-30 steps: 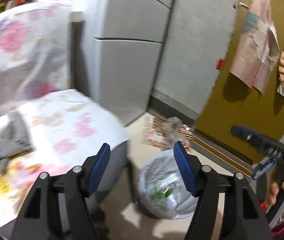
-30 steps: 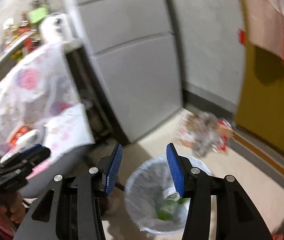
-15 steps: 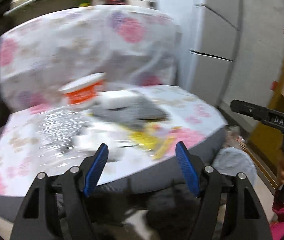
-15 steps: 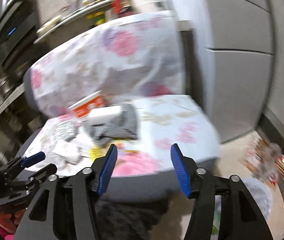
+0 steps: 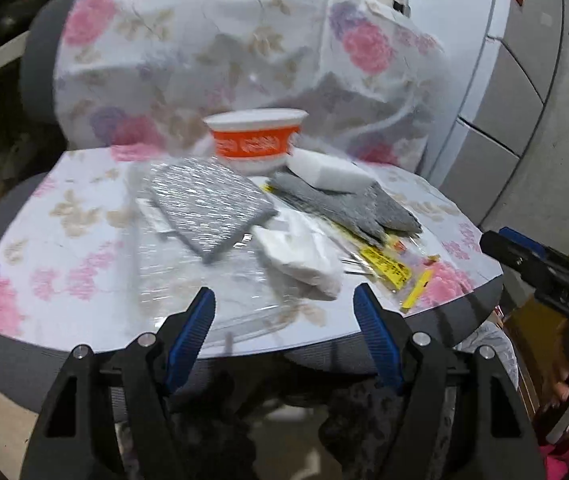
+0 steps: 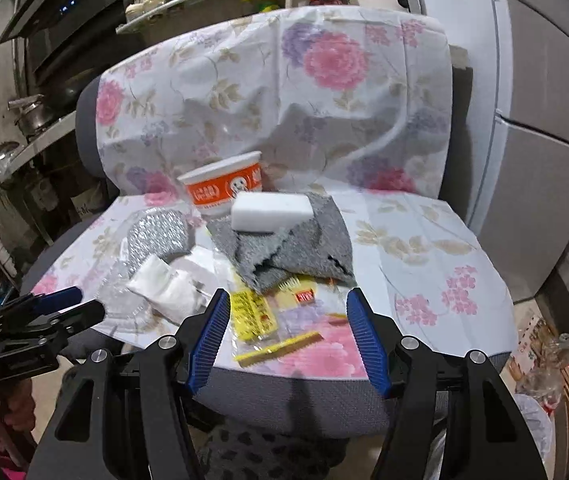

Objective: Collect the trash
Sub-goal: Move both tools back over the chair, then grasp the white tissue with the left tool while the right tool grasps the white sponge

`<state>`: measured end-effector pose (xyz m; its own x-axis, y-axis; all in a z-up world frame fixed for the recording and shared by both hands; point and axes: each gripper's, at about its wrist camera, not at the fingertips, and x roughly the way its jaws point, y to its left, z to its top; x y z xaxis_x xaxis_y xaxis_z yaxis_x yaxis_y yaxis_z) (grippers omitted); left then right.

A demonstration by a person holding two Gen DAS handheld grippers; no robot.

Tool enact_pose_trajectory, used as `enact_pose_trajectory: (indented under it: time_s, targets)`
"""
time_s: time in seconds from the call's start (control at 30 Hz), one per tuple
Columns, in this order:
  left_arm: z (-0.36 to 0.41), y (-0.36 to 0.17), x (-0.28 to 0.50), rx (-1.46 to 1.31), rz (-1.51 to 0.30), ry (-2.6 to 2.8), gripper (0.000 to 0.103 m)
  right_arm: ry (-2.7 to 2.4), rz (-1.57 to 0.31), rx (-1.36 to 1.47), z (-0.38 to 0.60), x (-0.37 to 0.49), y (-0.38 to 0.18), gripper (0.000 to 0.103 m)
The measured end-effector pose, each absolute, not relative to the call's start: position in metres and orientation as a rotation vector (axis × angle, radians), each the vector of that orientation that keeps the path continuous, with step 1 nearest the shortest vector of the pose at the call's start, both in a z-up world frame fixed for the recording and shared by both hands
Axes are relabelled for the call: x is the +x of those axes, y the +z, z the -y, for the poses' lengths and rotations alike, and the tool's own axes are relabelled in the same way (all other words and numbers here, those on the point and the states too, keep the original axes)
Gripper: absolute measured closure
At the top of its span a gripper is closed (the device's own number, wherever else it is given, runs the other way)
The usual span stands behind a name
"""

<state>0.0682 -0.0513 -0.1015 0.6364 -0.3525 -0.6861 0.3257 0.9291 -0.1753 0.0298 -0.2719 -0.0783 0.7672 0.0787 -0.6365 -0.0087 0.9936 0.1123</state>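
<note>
A chair seat with a floral cover (image 5: 64, 248) (image 6: 424, 240) carries the litter. An orange and white paper bowl (image 5: 256, 140) (image 6: 224, 190) stands at the back. In front lie a white foam block (image 5: 324, 170) (image 6: 270, 208), a grey cloth (image 5: 348, 204) (image 6: 296, 248), a silver scouring pad (image 5: 208, 204) (image 6: 158, 234), crumpled white tissue (image 5: 300, 256) (image 6: 168, 284), clear plastic wrap (image 5: 204, 280) and yellow wrappers (image 5: 388, 268) (image 6: 252, 314). My left gripper (image 5: 284, 320) and right gripper (image 6: 288, 328) are open and empty at the seat's front edge.
A grey cabinet (image 6: 544, 120) stands to the right. A lined trash bin (image 6: 532, 412) sits on the floor at the lower right, with a bag of rubbish (image 6: 544, 356) behind it. Kitchen shelves with pots (image 6: 36, 112) are at the left.
Both grippers have swung left from above the trash bin to face the chair seat and its litter. Both have stayed open and empty.
</note>
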Motion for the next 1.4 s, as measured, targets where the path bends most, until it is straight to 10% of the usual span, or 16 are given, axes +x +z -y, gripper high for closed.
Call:
enact_pose_trajectory:
  time_s: [0.37, 0.63, 1.4]
  targets:
    - [0.076, -0.131, 0.116, -0.067, -0.880, -0.365, 0.053, 0.007, -0.686, 0.149, 0.304, 0.023, -0.086, 0.041]
    - [0.078, -0.120, 0.118, -0.084, -0.819, -0.380, 0.100, -0.003, -0.681, 0.154, 0.309, 0.022, -0.086, 0.041]
    - [-0.026, -0.073, 0.113, -0.125, -0.659, -0.173, 0.101, 0.071, -0.720, 0.048, 0.257, 0.084, -0.086, 0.027]
